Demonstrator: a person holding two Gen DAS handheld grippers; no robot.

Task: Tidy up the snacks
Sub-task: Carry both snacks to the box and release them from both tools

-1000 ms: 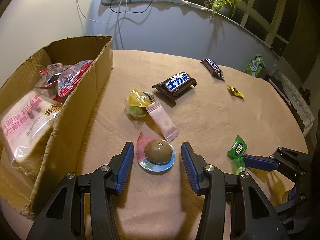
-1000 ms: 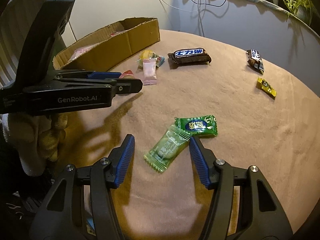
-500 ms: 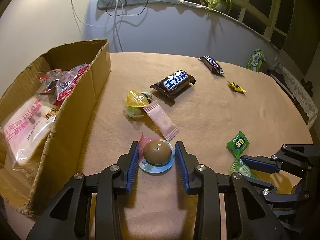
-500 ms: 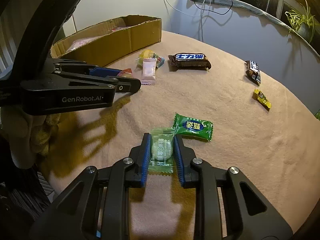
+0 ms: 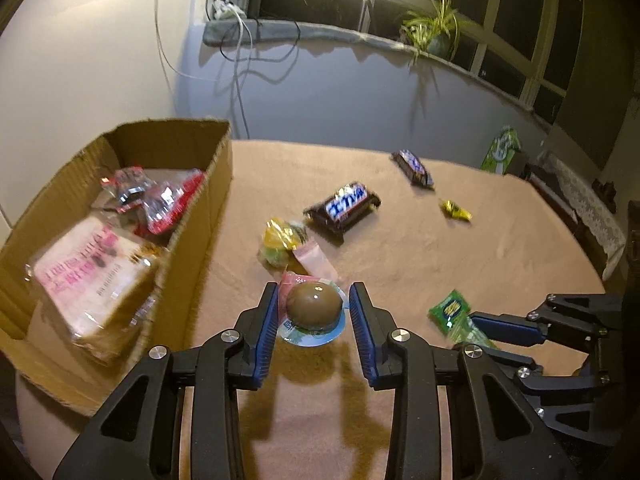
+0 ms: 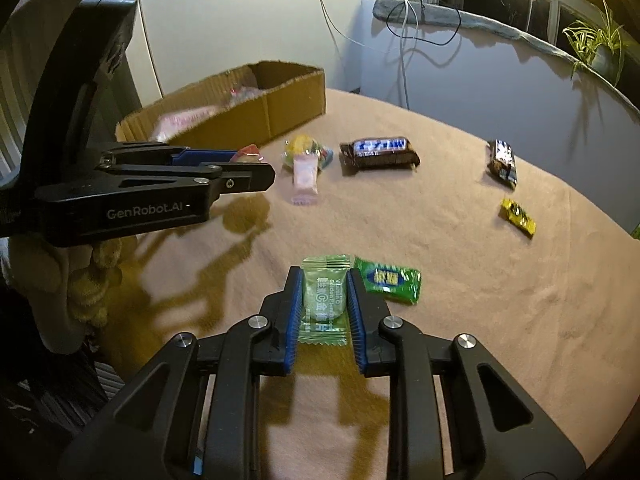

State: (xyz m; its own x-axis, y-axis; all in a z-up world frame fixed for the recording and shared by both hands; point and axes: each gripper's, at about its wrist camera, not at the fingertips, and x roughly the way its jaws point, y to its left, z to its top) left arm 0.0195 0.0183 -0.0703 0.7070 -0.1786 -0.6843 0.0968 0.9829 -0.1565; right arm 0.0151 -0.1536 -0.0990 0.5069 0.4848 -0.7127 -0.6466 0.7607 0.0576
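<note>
My left gripper [image 5: 314, 310] is shut on a packaged brown egg [image 5: 315, 307] and holds it above the tan table [image 5: 500, 256]. The cardboard box [image 5: 192, 248] stands to its left with a bread pack [image 5: 92, 276] and red wrappers inside. My right gripper [image 6: 324, 300] is shut on a pale green candy [image 6: 323, 300], lifted off the table, beside a dark green candy [image 6: 390, 280]. The left gripper also shows in the right wrist view [image 6: 240, 168], and the right gripper in the left wrist view [image 5: 504, 330].
On the table lie a large chocolate bar [image 5: 344, 208], a small dark bar [image 5: 414, 168], a yellow candy [image 5: 456, 210], a pink sachet [image 6: 305, 174] and a yellow-green jelly pack [image 5: 282, 240]. A windowsill with a plant [image 5: 434, 32] and cables runs behind. The table's rounded edge is at right.
Both grippers closed on their snacks over the past second. They have now lifted them off the table, and both views have tilted upward.
</note>
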